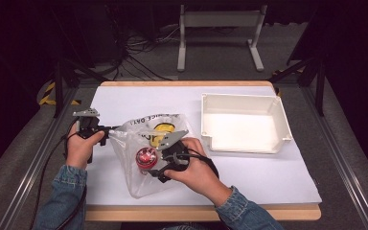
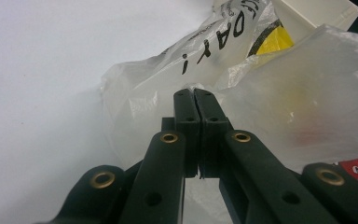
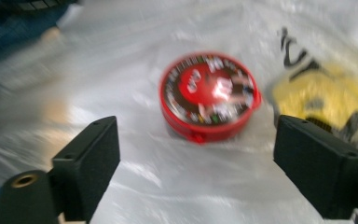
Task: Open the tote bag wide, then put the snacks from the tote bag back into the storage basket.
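The left gripper point(image 1: 106, 134), at the centre left of the high view, is clamped shut on the edge of the thin translucent plastic bag point(image 1: 146, 143) with black lettering, lying on the white counter point(image 1: 249, 172). The round red candy tin point(image 1: 146, 158) sits inside the bag, lower centre. The right gripper point(image 1: 159, 173) hovers beside it, jaws wide and empty. Judging by this, the tin is about to be grasped: the jaws should straddle it and close. The white plastic bin point(image 1: 242, 122) waits at the right.

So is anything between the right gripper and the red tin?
Probably yes: the red tin seems to lie inside the plastic bag, so film would cover it. The right gripper stands open before it, nothing else between. The left gripper pinches the bag's edge.
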`<state>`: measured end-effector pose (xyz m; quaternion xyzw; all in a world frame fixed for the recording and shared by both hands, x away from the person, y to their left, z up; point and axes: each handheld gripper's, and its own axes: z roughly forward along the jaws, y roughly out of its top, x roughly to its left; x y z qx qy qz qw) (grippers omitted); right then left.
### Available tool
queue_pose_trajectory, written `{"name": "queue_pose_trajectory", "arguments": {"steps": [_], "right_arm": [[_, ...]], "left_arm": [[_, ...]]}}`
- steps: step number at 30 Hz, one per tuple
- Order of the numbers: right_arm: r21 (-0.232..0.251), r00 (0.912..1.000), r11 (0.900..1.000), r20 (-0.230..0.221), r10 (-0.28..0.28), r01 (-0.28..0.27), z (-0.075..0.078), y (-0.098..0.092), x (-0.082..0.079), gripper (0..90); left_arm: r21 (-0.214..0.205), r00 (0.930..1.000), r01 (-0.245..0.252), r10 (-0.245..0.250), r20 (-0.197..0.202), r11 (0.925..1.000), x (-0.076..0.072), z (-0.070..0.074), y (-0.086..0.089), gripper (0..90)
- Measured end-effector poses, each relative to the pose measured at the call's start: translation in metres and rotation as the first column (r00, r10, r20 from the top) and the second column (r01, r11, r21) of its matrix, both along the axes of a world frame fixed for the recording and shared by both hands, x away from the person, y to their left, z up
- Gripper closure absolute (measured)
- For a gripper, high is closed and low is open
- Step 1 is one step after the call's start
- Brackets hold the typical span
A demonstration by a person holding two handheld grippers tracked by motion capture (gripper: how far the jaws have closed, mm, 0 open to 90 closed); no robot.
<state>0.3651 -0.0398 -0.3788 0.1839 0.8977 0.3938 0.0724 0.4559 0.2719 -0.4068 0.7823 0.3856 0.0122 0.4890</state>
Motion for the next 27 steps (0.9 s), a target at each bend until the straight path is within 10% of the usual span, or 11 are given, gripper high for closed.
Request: {"name": "queue_pose_trajectory", "arguments": {"steps": [7,19,27], "right_arm": [[-0.058,0.9997,0.9982,-0.016,-0.016,0.015,-0.032,-0.009,0.012,5.8],[0.128,0.9991,0.9916,0.041,0.012,-0.018,-0.022,0.002,0.013,7.3],[0.148,0.9996,0.9889,0.026,0.014,-0.018,-0.029,0.022,0.023,7.2]], "left_arm": [[0.002,0.9997,0.001,-0.001,-0.022,1.0000,0.002,-0.014,0.006,88.6],[-0.012,0.9993,-0.009,0.008,-0.037,0.9999,0.009,-0.034,0.007,87.8],[-0.018,0.9992,-0.015,0.014,-0.036,0.9997,0.009,-0.036,0.011,84.7]]}}
